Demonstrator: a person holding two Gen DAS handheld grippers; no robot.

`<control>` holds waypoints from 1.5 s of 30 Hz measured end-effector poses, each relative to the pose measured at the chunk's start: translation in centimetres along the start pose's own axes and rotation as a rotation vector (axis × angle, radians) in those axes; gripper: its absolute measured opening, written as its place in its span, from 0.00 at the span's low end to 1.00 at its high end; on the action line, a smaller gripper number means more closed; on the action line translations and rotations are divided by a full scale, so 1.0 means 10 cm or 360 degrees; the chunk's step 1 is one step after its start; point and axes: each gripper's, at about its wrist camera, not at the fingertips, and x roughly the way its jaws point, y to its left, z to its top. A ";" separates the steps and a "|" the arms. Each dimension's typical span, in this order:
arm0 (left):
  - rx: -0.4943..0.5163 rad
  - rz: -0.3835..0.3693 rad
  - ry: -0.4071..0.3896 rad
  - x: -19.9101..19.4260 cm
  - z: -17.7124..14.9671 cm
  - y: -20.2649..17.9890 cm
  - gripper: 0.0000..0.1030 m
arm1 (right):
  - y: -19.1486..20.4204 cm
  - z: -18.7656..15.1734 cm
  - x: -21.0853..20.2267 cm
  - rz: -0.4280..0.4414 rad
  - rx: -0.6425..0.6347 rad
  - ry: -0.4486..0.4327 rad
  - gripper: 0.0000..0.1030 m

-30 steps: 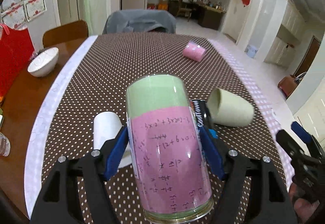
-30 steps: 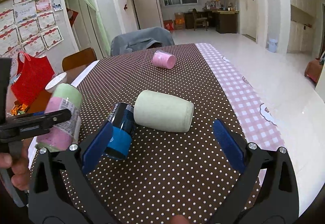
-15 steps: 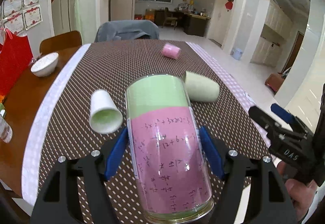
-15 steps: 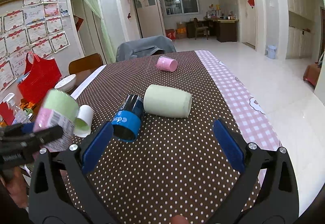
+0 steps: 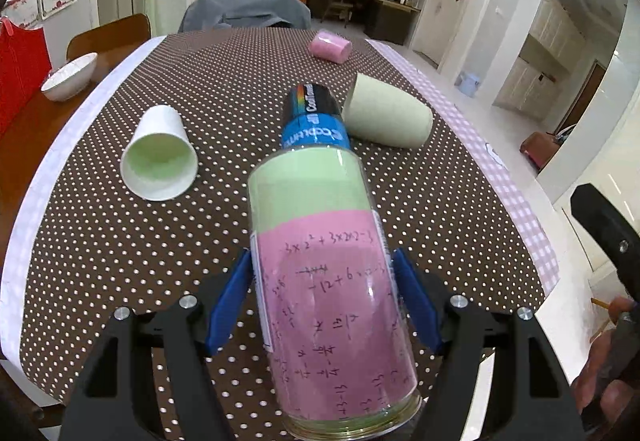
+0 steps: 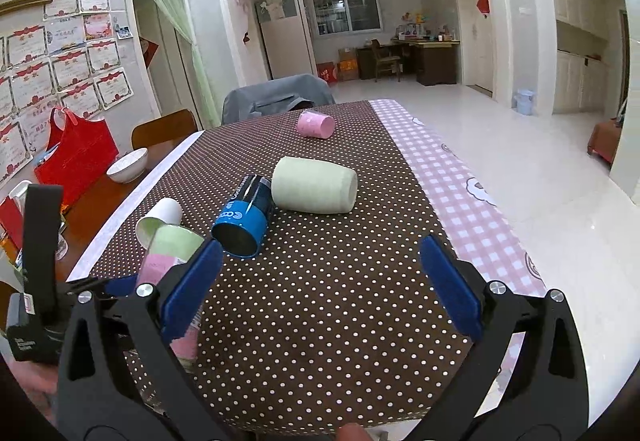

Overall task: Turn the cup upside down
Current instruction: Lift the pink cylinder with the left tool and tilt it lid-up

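Note:
My left gripper (image 5: 322, 291) is shut on a glass cup (image 5: 320, 269) lined with green and pink paper. The cup lies along the fingers, its closed end pointing away, above the near end of the dotted tablecloth (image 5: 100, 241). In the right wrist view the same cup (image 6: 172, 245) shows at lower left, partly behind my right finger. My right gripper (image 6: 320, 281) is open and empty over the near table edge.
Lying on the table: a white paper cup (image 5: 160, 157), a blue and black cup (image 5: 314, 119), a pale green cup (image 5: 386, 113), a pink cup (image 5: 330, 46). A white bowl (image 5: 70, 75) sits at the far left. A chair (image 5: 244, 11) stands at the far end.
The left gripper has pulled back and lowered toward the near table edge with the glass cup. The right gripper has drawn back too, still open.

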 end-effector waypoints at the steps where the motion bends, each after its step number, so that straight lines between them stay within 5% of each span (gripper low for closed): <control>1: 0.0002 0.0001 0.0000 0.02 0.00 -0.01 0.69 | -0.01 -0.01 0.00 -0.0001 0.0005 0.0002 0.94; 14: 0.0015 0.0132 0.0010 0.11 0.03 -0.01 0.74 | 0.03 -0.04 0.04 0.0016 0.0002 0.0023 0.94; 25: 0.0008 0.0298 -0.0211 -0.40 0.00 0.06 0.77 | 0.15 0.02 0.02 0.0078 -0.0007 0.0020 0.94; 45: -0.0047 0.0421 -0.0493 -1.19 -0.09 0.28 0.77 | 0.45 0.15 -0.09 0.0163 -0.0094 -0.0019 0.94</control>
